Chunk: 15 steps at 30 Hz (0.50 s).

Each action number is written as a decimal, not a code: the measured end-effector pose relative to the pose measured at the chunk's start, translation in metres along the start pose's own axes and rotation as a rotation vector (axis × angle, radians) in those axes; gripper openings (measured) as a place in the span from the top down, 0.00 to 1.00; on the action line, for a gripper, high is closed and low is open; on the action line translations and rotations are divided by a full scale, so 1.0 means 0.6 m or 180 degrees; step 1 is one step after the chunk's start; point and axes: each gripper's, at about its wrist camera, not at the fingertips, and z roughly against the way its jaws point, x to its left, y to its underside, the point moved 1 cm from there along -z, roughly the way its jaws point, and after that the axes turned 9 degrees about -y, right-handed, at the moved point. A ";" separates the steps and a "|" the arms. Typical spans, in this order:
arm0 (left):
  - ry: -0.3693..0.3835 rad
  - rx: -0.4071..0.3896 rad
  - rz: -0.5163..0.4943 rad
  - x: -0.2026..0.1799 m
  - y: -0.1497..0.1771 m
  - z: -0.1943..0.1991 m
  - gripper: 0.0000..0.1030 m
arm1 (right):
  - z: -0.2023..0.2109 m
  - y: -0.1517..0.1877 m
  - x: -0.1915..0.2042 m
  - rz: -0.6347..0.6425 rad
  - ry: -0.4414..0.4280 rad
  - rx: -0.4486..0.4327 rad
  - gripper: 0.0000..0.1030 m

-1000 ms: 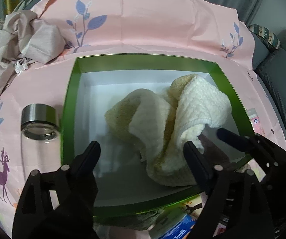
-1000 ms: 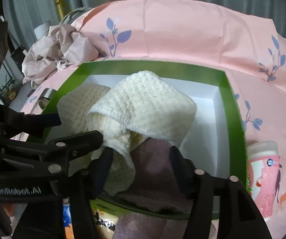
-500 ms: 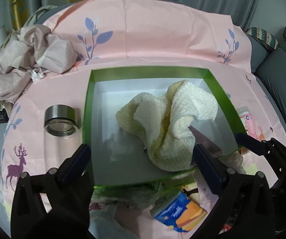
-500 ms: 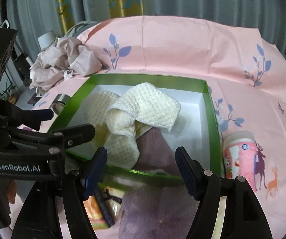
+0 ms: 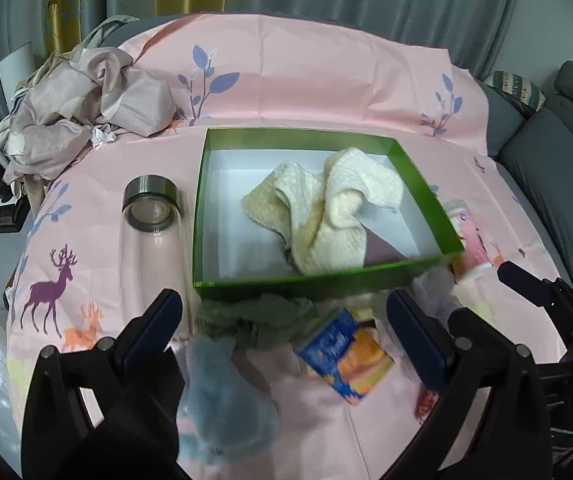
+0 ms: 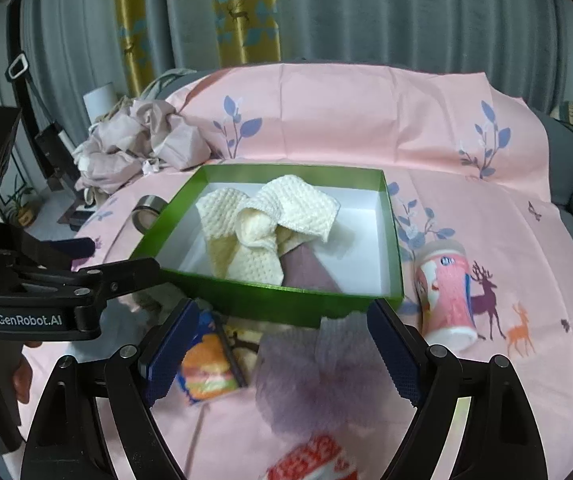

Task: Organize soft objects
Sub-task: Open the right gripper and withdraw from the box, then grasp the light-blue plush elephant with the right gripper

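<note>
From the left wrist camera, the left gripper (image 5: 282,320) has its jaws spread as wide as they go, and nothing is between them. A fluffy blue-grey soft cloth (image 5: 226,396) lies on the pink tablecloth with deer and leaf prints (image 5: 326,80), right under this claw and a bit toward its left finger. A fuzzy dark green cloth (image 5: 258,318) lies just past it, touching the near wall of the green cardboard box with a white inside (image 5: 202,208). Inside the box sits a crumpled cream waffle towel (image 5: 326,216).

From the right wrist camera, the right gripper (image 6: 282,344) is opening its jaws, and it holds nothing. A fluffy purple cloth (image 6: 314,376) lies just below and between its fingers, next to the box's near wall (image 6: 270,300). Its long side seems to run from the box toward the camera.

My guess is that the right claw is nearer the purple cloth, and the left claw is nearer the blue-grey one.
</note>
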 end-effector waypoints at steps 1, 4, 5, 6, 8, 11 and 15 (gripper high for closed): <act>0.0006 -0.0021 -0.0011 -0.001 0.007 0.008 0.01 | 0.004 0.003 0.001 -0.0016 -0.0013 -0.0013 0.16; 0.0039 -0.0043 -0.0039 -0.005 0.026 0.025 0.01 | 0.019 0.020 0.007 -0.0036 -0.0010 -0.0016 0.16; 0.0039 -0.0052 -0.0052 -0.007 0.032 0.031 0.01 | 0.023 0.028 0.008 -0.0040 -0.0010 -0.0009 0.16; 0.0028 -0.0070 -0.0068 -0.009 0.038 0.036 0.01 | 0.026 0.033 0.008 -0.0047 -0.0019 0.0005 0.16; -0.0030 -0.0134 -0.0111 -0.014 0.050 0.049 0.01 | 0.031 0.043 0.007 -0.0070 -0.0030 0.0024 0.16; -0.0085 -0.0187 -0.0145 -0.018 0.067 0.061 0.01 | 0.038 0.057 0.005 -0.0128 -0.0049 0.0040 0.16; -0.0072 -0.0173 -0.0138 -0.015 0.089 0.068 0.01 | 0.048 0.076 0.000 -0.0219 -0.0092 0.0025 0.16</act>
